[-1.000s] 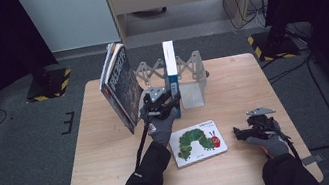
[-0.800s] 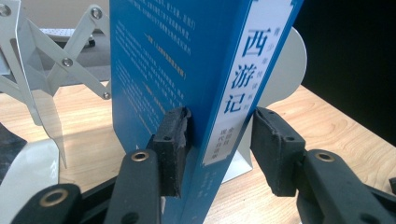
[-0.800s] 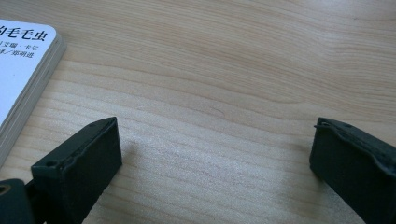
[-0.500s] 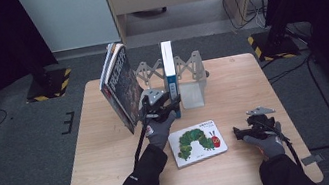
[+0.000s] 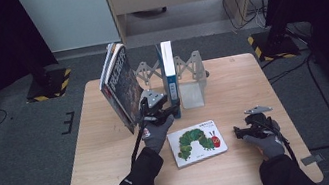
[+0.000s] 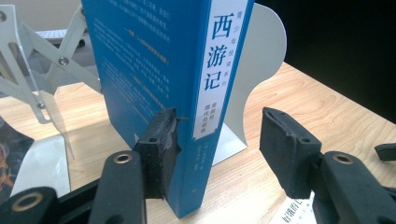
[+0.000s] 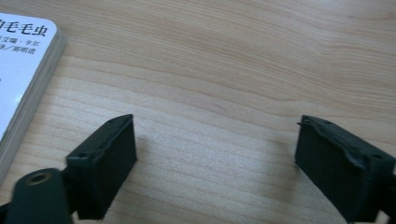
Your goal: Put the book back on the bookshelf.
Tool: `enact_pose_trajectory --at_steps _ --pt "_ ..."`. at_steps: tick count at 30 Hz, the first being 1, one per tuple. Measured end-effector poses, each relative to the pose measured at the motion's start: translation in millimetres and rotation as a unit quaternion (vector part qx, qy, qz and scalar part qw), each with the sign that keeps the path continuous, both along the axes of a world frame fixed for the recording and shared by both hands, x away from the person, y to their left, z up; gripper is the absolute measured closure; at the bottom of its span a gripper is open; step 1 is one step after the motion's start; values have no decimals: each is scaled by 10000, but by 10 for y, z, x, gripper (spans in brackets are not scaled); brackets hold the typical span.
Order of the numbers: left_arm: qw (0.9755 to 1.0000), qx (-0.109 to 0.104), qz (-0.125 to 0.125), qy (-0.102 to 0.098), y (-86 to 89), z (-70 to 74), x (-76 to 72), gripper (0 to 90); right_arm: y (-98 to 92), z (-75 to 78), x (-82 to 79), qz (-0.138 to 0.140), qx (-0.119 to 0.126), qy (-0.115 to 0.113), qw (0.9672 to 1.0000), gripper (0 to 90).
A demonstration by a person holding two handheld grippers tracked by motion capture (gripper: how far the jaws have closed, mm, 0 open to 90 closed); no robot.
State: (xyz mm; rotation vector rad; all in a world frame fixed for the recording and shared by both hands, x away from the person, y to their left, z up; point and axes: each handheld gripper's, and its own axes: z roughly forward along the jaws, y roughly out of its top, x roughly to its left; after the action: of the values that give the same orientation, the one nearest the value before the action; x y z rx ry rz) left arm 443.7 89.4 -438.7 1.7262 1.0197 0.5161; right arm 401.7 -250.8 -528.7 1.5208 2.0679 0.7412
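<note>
1. Standing upright on the table (image 5: 116,181), the blue book (image 6: 154,79) leaned against the white bookend (image 5: 192,90).
2. Around its spine sat the left gripper (image 6: 219,149) — jaws just opening, one pad (image 6: 159,149) touching the cover, the other clear of it.
3. The left forearm reached forward, gloved hand level.
4. The right gripper (image 7: 215,163) rested low over bare wood beside the caterpillar book (image 5: 196,142), jaws apart — though just narrowing — with nothing between them.

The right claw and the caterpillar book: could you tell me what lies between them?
Only bare table between right claw and caterpillar book, per the right gripper view.
</note>
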Motion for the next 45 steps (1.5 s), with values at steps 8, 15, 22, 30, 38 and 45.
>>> enact_pose_trajectory --at_steps 8,15,22,30,38,45 --pt "9999 90 -62 48 154 21 -149 421 -37 131 0 -198 269 94 9994 189" --pt "9993 249 -207 174 256 -6 -336 386 -43 256 -47 -214 572 54 9981 229" --pt "9973 428 -350 485 444 -142 -578 362 -18 360 -80 5 988 -11 9951 256" --pt "9955 462 -301 775 565 -353 -733 330 112 404 -125 334 1132 -69 9930 249" --pt "9903 851 -522 966 433 -595 -794 295 372 408 -117 668 1214 -86 9903 225" --pt "9855 759 -712 1339 364 -756 -777 279 659 316 -115 1013 980 -24 9900 211"
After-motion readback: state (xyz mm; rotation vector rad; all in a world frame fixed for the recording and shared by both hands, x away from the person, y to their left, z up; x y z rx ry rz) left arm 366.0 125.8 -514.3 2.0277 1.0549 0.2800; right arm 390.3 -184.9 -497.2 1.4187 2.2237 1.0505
